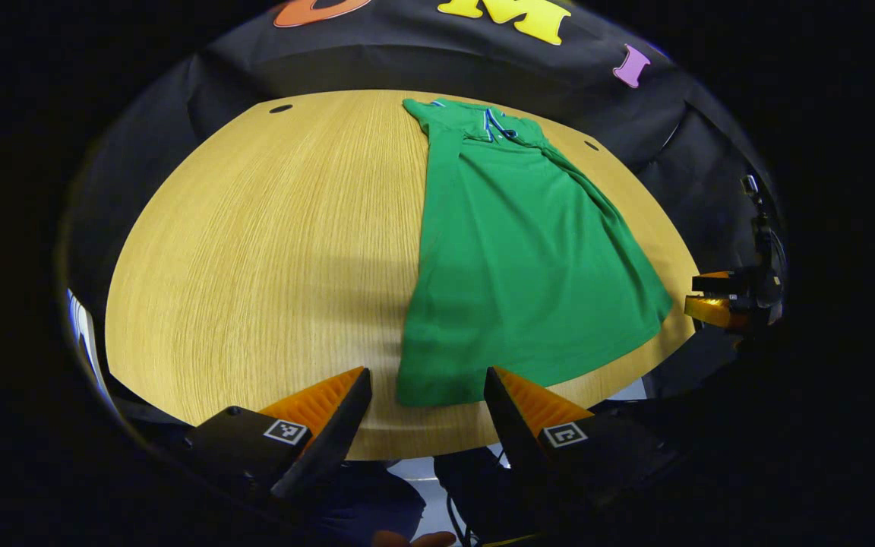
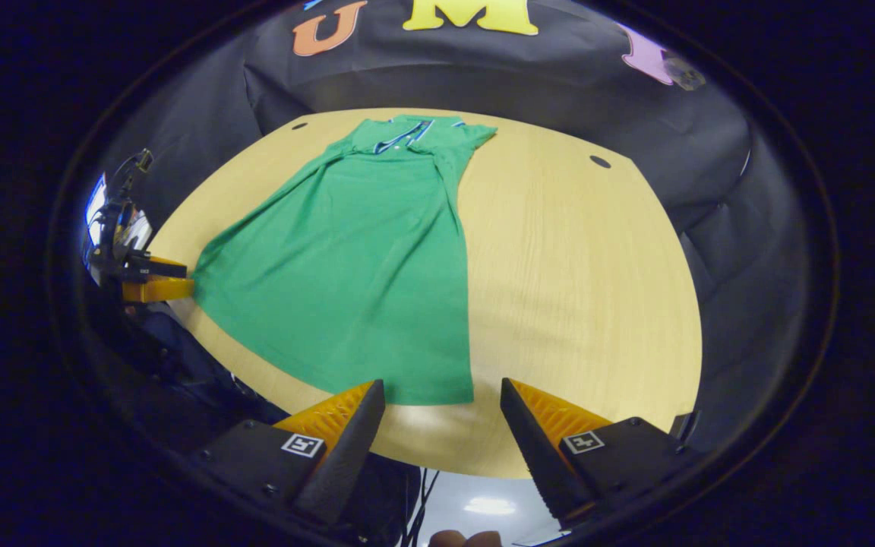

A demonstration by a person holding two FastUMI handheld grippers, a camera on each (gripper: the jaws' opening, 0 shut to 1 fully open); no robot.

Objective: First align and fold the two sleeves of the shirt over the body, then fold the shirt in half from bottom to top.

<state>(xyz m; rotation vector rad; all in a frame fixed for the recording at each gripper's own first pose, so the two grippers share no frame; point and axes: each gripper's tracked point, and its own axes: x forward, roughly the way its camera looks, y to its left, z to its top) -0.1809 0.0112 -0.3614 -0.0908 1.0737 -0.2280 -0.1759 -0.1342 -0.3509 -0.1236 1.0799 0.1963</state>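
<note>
A green shirt [image 1: 521,258] lies flat on the wooden table [image 1: 270,251], collar at the far side, both sleeves folded in over the body. My left gripper [image 1: 426,384] hovers open just short of the hem's left corner, nothing between its fingers. In the right gripper view the same shirt [image 2: 361,266] stretches away from my right gripper [image 2: 441,395], which is open in front of the hem's right corner. Each view also catches the other gripper at the table's near edge: the right gripper [image 1: 726,300] beside the hem, and the left gripper [image 2: 145,281] likewise.
Black cloth walls the booth behind the table [image 2: 582,289]. Small dark holes [image 1: 280,109] [image 2: 600,161] sit near the table's far corners. Bare wood spreads to the left of the shirt in the left gripper view and to its right in the right gripper view.
</note>
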